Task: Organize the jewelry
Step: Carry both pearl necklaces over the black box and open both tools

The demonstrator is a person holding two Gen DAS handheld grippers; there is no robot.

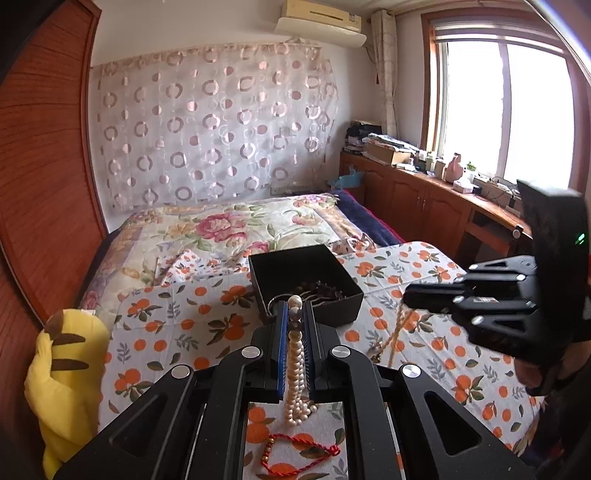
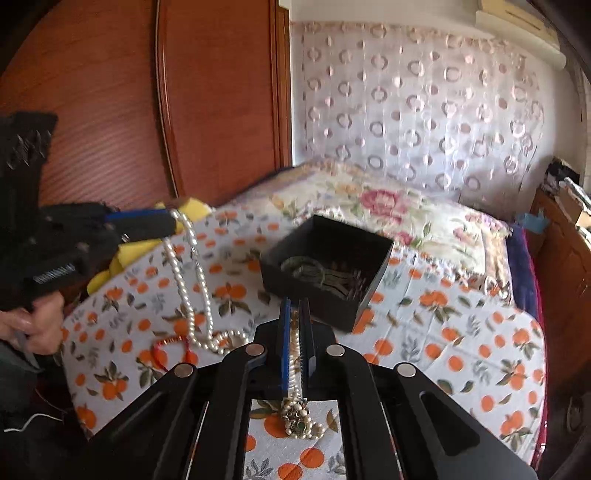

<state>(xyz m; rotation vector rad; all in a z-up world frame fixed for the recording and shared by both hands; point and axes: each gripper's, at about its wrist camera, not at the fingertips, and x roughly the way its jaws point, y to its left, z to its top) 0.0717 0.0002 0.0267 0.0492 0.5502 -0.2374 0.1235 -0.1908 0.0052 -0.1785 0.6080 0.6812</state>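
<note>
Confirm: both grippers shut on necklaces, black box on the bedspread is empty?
Not empty. The black box already holds jewelry, seen in the right wrist view. The left gripper is shut on the pearl necklace, the right gripper on a gold-toned necklace.

An orange-print cloth (image 1: 424, 266) covers the near surface, with a yellow plush toy (image 1: 66, 373) at its edge. Beyond lies a bed with a floral quilt (image 1: 221, 229). A circle-patterned sheer curtain (image 1: 214, 122) hangs below an air conditioner (image 1: 321, 22), beside a wooden wardrobe (image 2: 207, 96).
</note>
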